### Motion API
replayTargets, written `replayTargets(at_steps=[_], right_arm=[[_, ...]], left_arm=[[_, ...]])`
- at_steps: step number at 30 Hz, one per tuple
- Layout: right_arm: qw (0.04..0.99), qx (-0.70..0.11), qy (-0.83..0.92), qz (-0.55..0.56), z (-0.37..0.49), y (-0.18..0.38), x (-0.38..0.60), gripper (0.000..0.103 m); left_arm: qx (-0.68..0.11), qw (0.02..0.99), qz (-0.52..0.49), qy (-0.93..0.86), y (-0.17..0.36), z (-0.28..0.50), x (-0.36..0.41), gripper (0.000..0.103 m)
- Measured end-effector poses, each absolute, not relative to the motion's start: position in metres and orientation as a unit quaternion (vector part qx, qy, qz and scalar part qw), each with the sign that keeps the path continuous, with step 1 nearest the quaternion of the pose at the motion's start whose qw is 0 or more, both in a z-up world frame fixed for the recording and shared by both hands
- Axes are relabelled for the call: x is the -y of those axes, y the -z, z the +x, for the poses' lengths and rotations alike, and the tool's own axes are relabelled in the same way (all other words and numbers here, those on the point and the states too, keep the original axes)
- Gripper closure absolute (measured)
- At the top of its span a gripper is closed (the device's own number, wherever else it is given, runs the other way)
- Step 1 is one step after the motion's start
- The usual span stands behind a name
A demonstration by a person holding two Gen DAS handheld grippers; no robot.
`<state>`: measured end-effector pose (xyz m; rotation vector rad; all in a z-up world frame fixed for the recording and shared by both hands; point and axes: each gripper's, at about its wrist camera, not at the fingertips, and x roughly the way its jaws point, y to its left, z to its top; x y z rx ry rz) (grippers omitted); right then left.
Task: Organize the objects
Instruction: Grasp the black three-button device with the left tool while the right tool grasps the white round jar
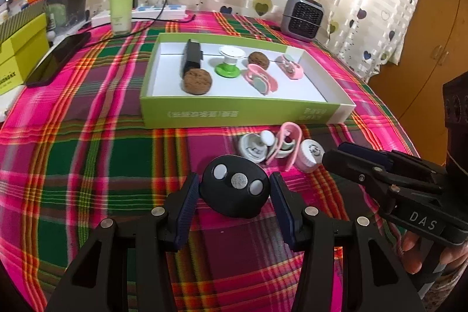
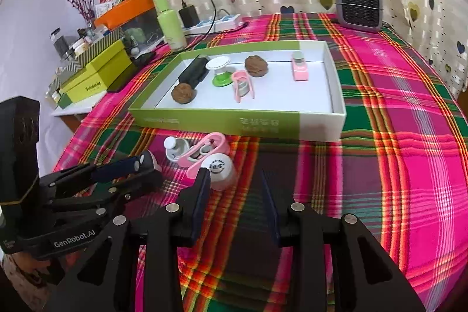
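The left gripper [image 1: 234, 190] clamps a black oval device [image 1: 235, 189] above the surface [image 1: 117, 151]; the right gripper [image 2: 237, 195] stands apart, empty.

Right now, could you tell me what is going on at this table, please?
A person with a gripper in each hand is sorting small items into a green and white box. The left gripper is closed on a black oval piece with three silver discs, just above the plaid cloth. The right gripper stands open and empty beside a white jar. Several pieces already lie inside the box.
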<state>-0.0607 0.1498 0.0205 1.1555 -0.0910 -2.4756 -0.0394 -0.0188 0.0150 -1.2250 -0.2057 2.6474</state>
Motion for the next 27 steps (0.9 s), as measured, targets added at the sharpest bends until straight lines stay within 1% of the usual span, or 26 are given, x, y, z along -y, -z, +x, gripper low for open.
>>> replayTargets(at_steps=[12, 27], right_arm=[[0.213, -0.004, 0.882, 0.420, -0.066, -0.015, -0.132, 0.067], [0.210, -0.027, 0.877, 0.431, -0.074, -0.012, -0.124, 0.067]], left_arm=[[0.083, 0.103, -0.416, -0.900, -0.014, -0.039, 0.029, 0.055], [0.083, 0.103, -0.416, -0.900, -0.014, -0.039, 0.029, 0.055]])
